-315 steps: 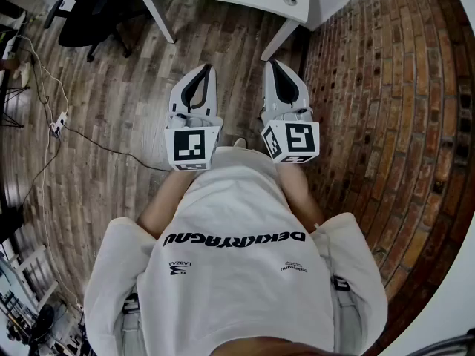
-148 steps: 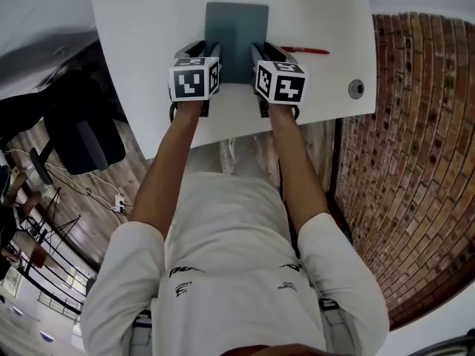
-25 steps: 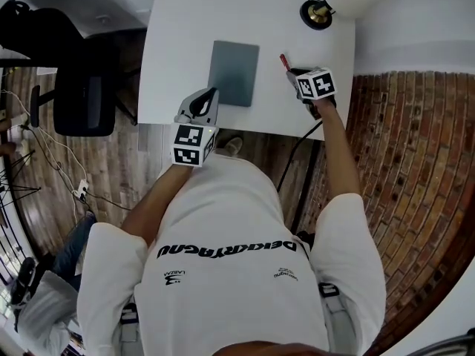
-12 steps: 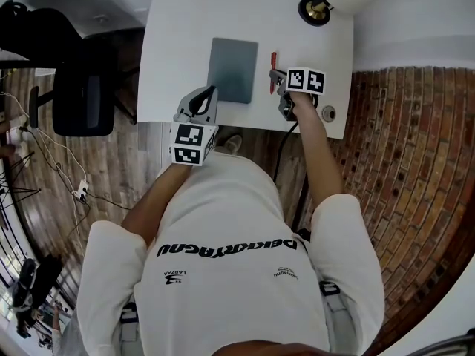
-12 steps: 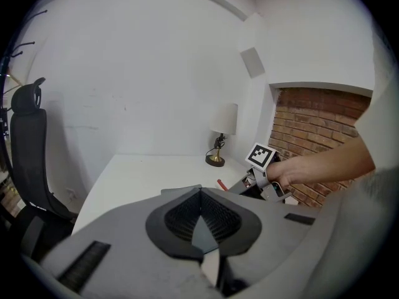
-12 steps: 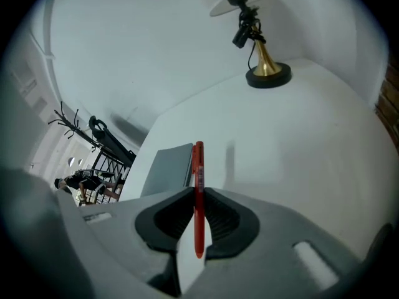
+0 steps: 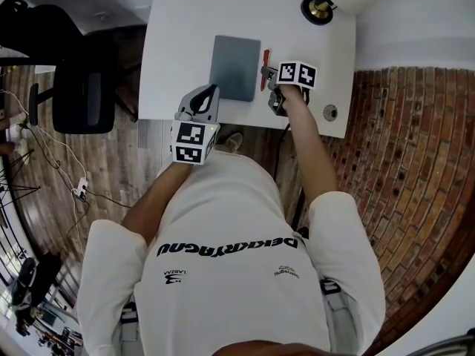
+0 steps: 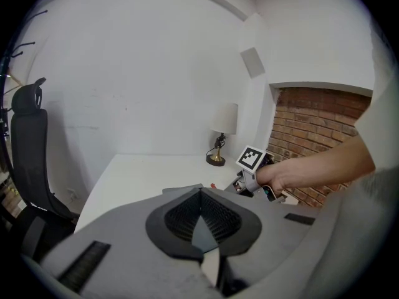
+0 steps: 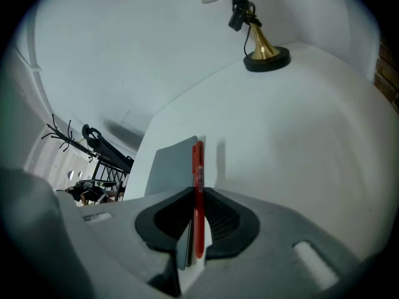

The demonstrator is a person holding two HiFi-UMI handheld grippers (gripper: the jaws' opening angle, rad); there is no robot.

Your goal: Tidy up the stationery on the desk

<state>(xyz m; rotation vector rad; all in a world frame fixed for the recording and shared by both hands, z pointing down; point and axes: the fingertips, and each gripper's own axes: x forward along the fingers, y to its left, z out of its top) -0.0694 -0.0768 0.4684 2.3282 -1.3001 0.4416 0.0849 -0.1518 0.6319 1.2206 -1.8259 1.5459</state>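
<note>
A grey notebook (image 7: pixel 234 67) lies flat in the middle of the white desk (image 7: pixel 178 43). My right gripper (image 7: pixel 269 80) is shut on a red pen (image 7: pixel 264 69), which runs along the notebook's right edge. In the right gripper view the red pen (image 9: pixel 198 185) stands between the pads and points forward beside the notebook (image 9: pixel 169 164). My left gripper (image 7: pixel 207 93) is shut with nothing in it, at the desk's near edge just left of the notebook. Seen from the left gripper (image 8: pixel 201 195), the notebook (image 8: pixel 181 190) lies just ahead and the right gripper's marker cube (image 8: pixel 251 157) is beyond it.
A small lamp (image 7: pixel 318 8) with a brass base stands at the desk's far right corner. A round cable hole (image 7: pixel 330 112) sits near the desk's right front. A black office chair (image 7: pixel 80 87) stands left of the desk. A brick surface (image 7: pixel 401 162) borders the right side.
My right gripper has carried the red pen leftward to the notebook's right edge, and the pen has turned from slanted to parallel with that edge. The left gripper has not moved.
</note>
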